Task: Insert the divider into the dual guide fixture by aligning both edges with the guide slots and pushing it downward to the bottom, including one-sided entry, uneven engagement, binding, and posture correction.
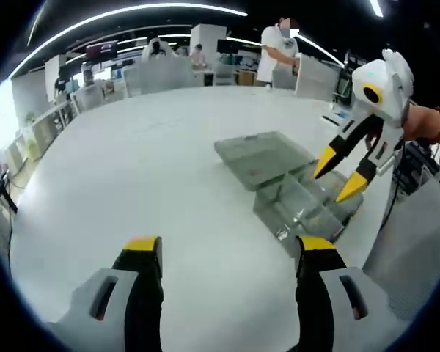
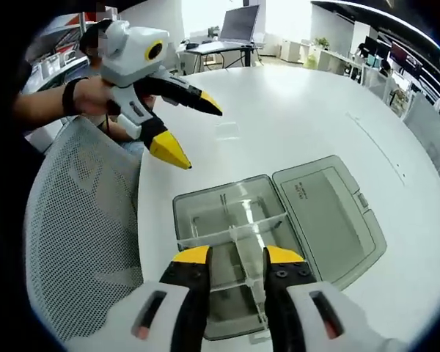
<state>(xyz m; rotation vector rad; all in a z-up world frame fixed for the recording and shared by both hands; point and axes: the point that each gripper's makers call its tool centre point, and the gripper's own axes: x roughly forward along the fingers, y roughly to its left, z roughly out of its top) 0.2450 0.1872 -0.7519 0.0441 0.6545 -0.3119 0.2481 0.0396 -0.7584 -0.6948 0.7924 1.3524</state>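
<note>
White counter carries the clear fixture; your right gripper clamps its divider, left gripper open beside it.

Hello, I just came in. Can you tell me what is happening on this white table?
A person holds a claw in each hand over a clear plastic box with its lid folded open on the white table. The right claw stands at a clear divider inside the box; whether it grips it is unclear. The left claw hangs open above the table, beside the box, holding nothing. A mesh chair stands at the table's edge.
</note>
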